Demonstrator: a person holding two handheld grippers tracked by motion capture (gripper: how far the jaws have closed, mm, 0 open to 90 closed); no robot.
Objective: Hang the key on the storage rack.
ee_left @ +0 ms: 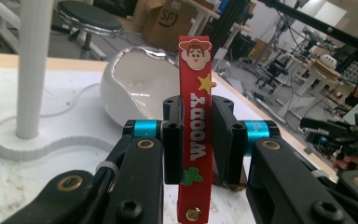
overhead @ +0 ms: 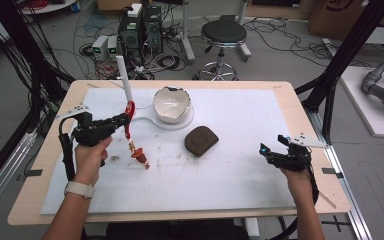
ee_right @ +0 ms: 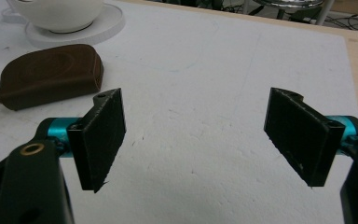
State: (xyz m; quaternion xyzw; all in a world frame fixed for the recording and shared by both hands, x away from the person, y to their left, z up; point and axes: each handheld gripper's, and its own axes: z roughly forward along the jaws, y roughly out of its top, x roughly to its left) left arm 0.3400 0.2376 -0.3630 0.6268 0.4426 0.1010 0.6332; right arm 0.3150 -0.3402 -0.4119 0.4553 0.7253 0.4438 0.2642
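Note:
My left gripper (overhead: 123, 119) is shut on a red rubber key strap (overhead: 129, 109) printed with a cartoon cowboy and the word WOODY. In the left gripper view the strap (ee_left: 195, 116) stands upright, pinched between the two pads (ee_left: 172, 144). From it a short chain hangs down to a red-brown charm (overhead: 139, 154) just above or on the mat; I cannot tell if it touches. My right gripper (overhead: 272, 152) rests low at the right of the mat. Its jaws stand wide open in the right gripper view (ee_right: 193, 140) with bare mat between them.
A white post (overhead: 122, 75) on a flat white stand (ee_left: 42, 144) rises behind the left gripper. A white bowl (overhead: 171, 104) sits on the stand's other end. A brown pouch (overhead: 201, 140) lies mid-mat. The white mat (overhead: 240, 170) covers a wooden table.

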